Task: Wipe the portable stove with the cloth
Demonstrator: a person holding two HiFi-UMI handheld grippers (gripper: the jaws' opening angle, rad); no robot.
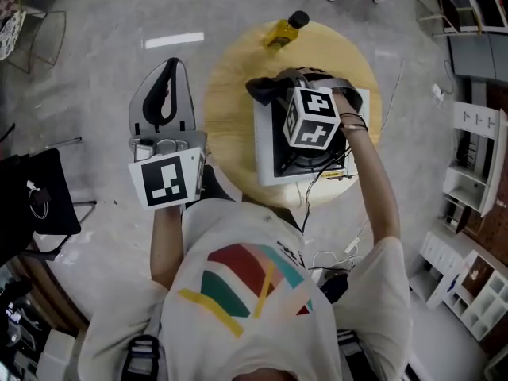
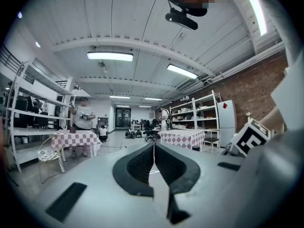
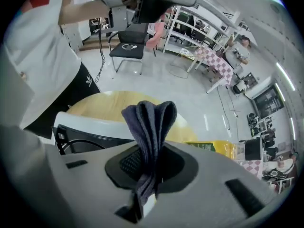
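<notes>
Pinching the cloth [image 3: 149, 120] in the right gripper [image 3: 151, 167], jaws squeezed narrow onto its bunched middle, dark folds standing up past the tips and a tail trailing back between the pads. Holding that cloth [image 1: 266, 88] over the stove's [image 1: 266, 163] far left corner; cannot tell whether touching the stove top or just above it. Carrying the right gripper's cube [image 1: 311, 117] directly above the stove's black burner [image 1: 305, 161], with the arm [image 1: 373, 181] reaching in from the stove's near right side. Showing, in the right gripper view, the stove's white edge [image 3: 80, 125] and dark top below and left of the cloth.

Holding the left gripper [image 1: 170, 66] well left of the stove, off the table [image 1: 226, 94] and above grey floor [image 1: 103, 94], jaws pointing away from the person. Pressing that left gripper's [image 2: 153, 161] black pads together tip to tip, shut with nothing between them, and aiming out across a large room rather than at the stove.

Resting the white stove near the middle of the round wooden table, slightly toward its near edge. Placing a yellow bottle [image 1: 284, 30] with a black cap beyond the stove, at the table's far rim, well apart from the cloth. Trailing thin cables [image 1: 317, 193] from the stove's near side over the table edge. Standing a black chair [image 1: 36, 201] far left of the stove, and white shelves [image 1: 468, 165] far to its right.
</notes>
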